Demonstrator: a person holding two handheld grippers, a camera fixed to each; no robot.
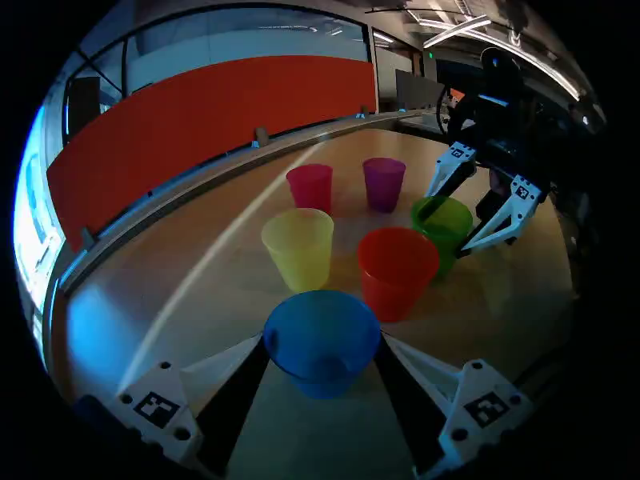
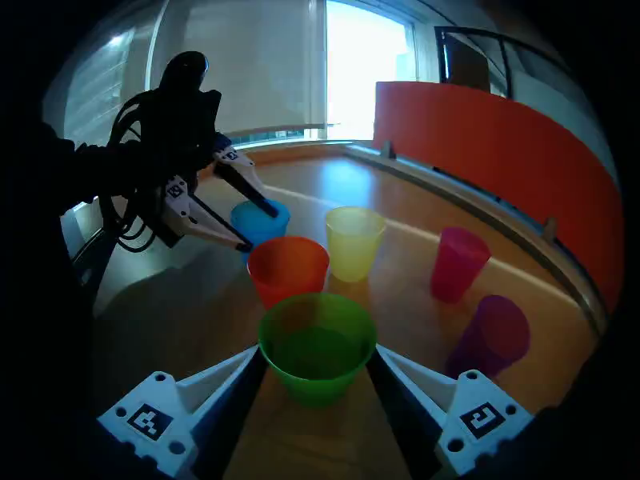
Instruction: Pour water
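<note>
On the pale wooden tabletop (image 1: 496,308) stand six translucent plastic cups, one of each colour, all upright, grouped around the orange-red cup (image 1: 396,272) in the middle. In the left gripper view, the blue cup (image 1: 322,342) is just in front of the orange-red cup, the yellow cup (image 1: 298,248) is just to its left, and the green cup (image 1: 442,224) is just to its right and a little behind. The pink cup (image 1: 310,186) and the purple cup (image 1: 384,182) stand farther back, apart from it.

There are two grippers, each with two white fingers. The left gripper (image 1: 322,341) pinches the blue cup, with both inner finger edges meeting its wall. The right gripper (image 2: 318,352) pinches the green cup the same way, on the opposite side of the orange-red cup.

A darker band lies low in the green cup and a pale line low in the blue one; I cannot tell whether either is water. Nor can I tell whether the held cups rest on the tabletop or hang just above it. In the right gripper view, the person's arm (image 2: 80,172) behind the left gripper is a dark silhouette against the bright window (image 2: 360,64), with no detail. Beyond the pink and purple cups, as seen from the orange-red cup, a long orange panel (image 1: 200,120) runs along the table's edge.
</note>
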